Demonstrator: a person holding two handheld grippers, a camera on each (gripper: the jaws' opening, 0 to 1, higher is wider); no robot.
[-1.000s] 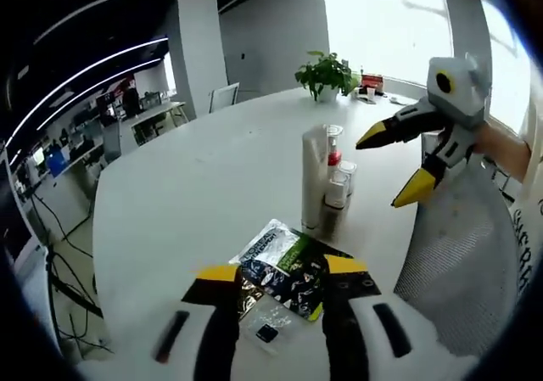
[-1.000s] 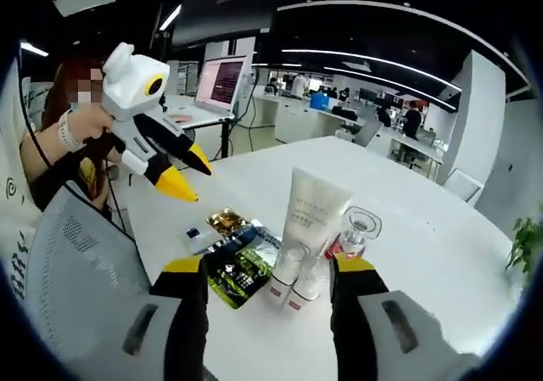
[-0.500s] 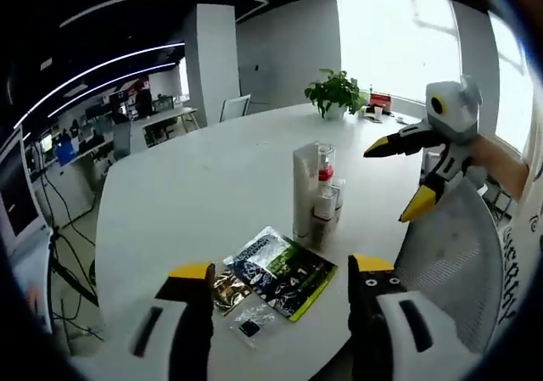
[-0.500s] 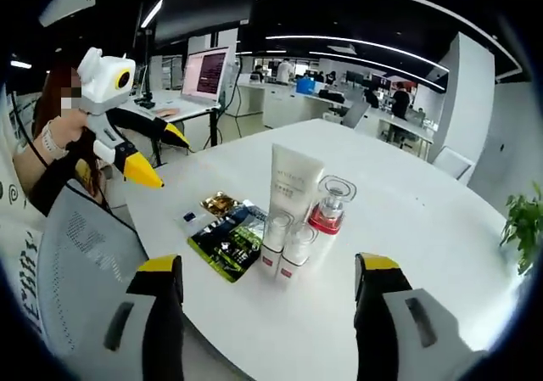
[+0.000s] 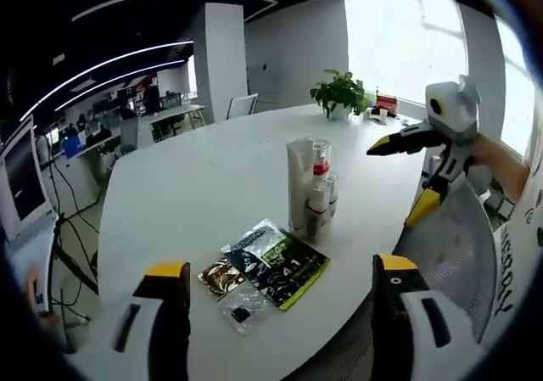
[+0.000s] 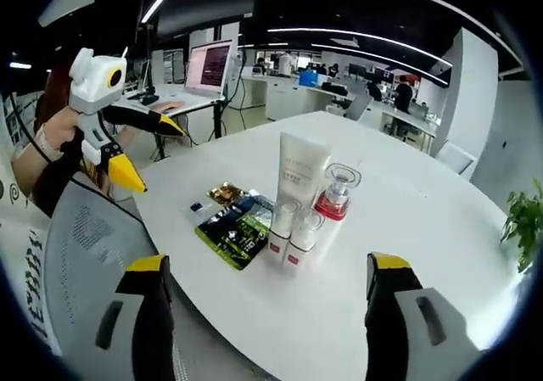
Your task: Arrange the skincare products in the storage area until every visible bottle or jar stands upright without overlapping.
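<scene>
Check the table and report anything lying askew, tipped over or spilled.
Nothing is spilled or tipped. The white tube, the red-collared pump bottle and two small bottles stand upright in a tight cluster. Beside them, flat sachets lie overlapping at an angle, the only untidy spot. Both grippers are open, off the table.

Print on white tube (image 6: pixel 299 171) too small to read, sachets (image 5: pixel 276 260) overlapping, labels unreadable
</scene>
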